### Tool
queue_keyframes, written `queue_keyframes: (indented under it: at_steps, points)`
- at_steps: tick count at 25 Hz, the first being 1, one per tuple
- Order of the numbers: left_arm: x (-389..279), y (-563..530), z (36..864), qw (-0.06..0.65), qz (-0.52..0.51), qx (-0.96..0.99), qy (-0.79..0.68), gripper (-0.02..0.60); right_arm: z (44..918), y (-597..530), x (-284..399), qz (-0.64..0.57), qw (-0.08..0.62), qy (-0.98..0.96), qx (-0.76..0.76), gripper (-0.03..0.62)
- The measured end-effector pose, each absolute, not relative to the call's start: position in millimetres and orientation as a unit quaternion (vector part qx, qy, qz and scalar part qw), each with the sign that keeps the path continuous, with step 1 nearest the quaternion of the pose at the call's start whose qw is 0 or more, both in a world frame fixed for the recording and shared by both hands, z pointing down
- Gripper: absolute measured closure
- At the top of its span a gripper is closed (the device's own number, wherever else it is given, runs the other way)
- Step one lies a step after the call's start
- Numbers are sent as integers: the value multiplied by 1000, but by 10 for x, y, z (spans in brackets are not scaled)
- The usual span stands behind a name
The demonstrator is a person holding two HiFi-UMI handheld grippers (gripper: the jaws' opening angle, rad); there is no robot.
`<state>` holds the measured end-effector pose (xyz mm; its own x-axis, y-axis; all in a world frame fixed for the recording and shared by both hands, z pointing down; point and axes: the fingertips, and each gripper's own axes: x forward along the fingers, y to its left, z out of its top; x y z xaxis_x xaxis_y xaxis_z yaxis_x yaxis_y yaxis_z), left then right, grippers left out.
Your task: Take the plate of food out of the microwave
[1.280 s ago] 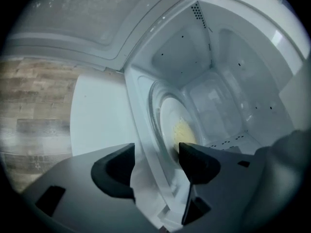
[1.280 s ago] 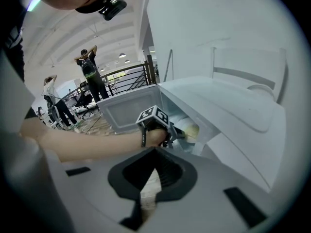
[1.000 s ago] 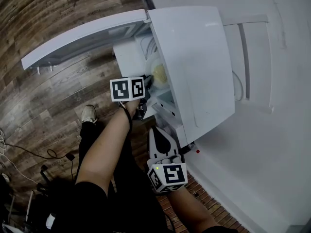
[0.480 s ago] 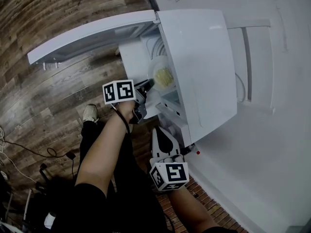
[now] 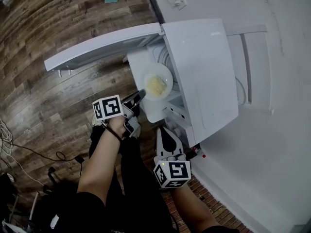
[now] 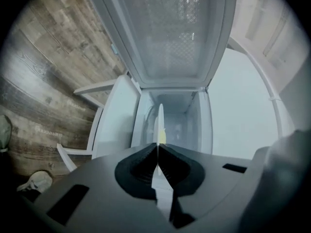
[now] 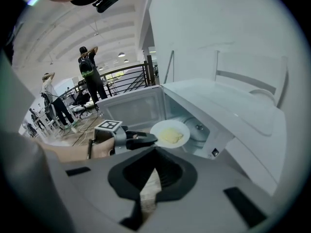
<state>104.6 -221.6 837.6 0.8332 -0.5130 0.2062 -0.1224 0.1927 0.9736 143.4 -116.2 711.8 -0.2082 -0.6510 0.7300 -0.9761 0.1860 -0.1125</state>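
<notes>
Plate (image 5: 165, 72) with a pale yellow portion of food (image 5: 156, 85) sits at the mouth of the open microwave (image 5: 204, 72), in front of the cavity, and is carried level by its near-left rim. The left hand-held gripper (image 5: 140, 94) is clamped on that rim. In the left gripper view the plate (image 6: 159, 123) shows edge-on as a thin white line running straight into the closed pads of the hand-held gripper (image 6: 157, 147).

The microwave door (image 5: 104, 45) stands swung wide to the left, over the wooden floor (image 5: 53, 96).

The right hand-held gripper (image 5: 166, 139) hangs nearer the person, just in front of the microwave's near corner and apart from the plate. Its jaws are together with nothing between them (image 7: 155, 149). From its view the plate (image 7: 181, 127) and the left hand-held gripper (image 7: 145, 140) show ahead, with the cavity behind them.
</notes>
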Motion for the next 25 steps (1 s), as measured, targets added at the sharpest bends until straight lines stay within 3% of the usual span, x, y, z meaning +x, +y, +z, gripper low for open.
queue_keyframes:
  at_steps: [14,25]
  points:
    - [-57,-1876,6668,713,-118,627,-291,569,6003,-1620,1205,245,203,-717,620,582]
    - [100,-2065,5227,684,-125,659,-288,569,4823,-1808,1564,212,119,-689,683,582]
